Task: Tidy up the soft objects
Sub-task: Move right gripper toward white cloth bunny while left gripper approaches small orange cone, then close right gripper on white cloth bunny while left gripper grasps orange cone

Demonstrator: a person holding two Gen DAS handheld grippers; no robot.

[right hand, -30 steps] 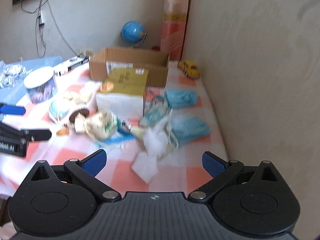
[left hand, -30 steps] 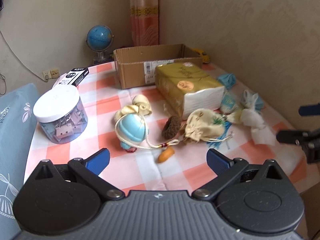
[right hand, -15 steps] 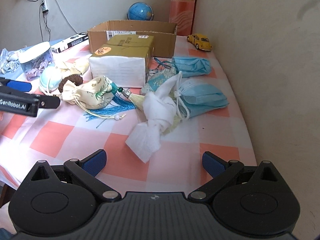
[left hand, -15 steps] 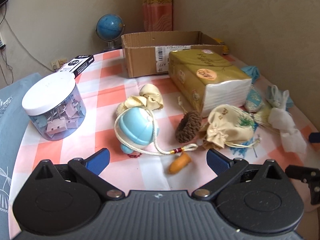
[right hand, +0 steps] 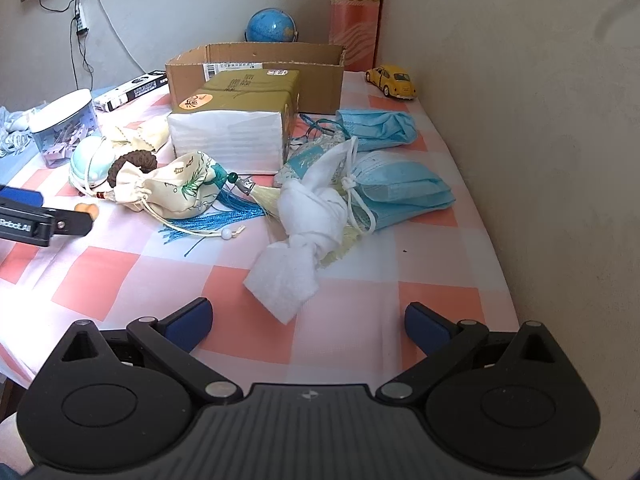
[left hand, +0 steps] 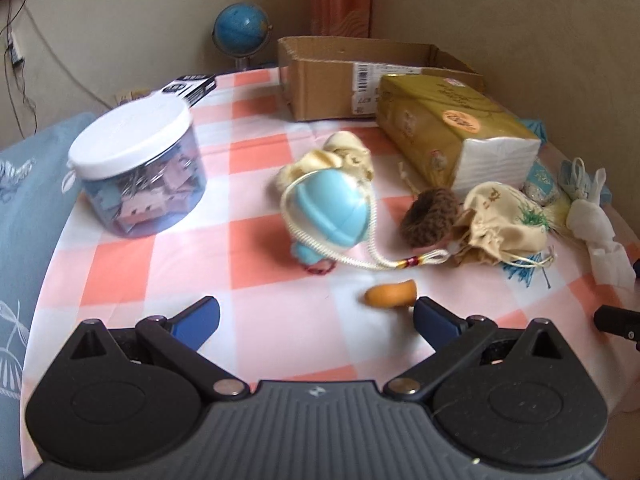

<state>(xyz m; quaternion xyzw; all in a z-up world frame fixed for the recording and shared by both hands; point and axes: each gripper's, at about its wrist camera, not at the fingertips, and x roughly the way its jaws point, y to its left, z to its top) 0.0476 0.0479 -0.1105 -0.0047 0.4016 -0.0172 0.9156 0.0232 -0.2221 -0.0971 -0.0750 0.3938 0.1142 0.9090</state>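
Both tools (left hand: pixel 316 314) (right hand: pixel 308 320) advanced, spread empty; two mask stacks (right hand: pixel 400 192), one pouch (right hand: pixel 176 188).

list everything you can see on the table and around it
cardboard box: 1, brown, back of table, open
tissue pack: 1, gold and white, in front of box
globe: 1, blue, behind box
toy car: 1, yellow, by right wall
face masks: 2 bundles, blue, right side
white cloth: 1, knotted, beside masks
drawstring pouch: 1, cream, centre
brown scrunchie: 1, beside pouch
round blue case: 1, corded, centre
clip jar: 1, clear, white lid, left
black box: 1, back left
orange piece: 1, near front
left gripper: open
right gripper: open
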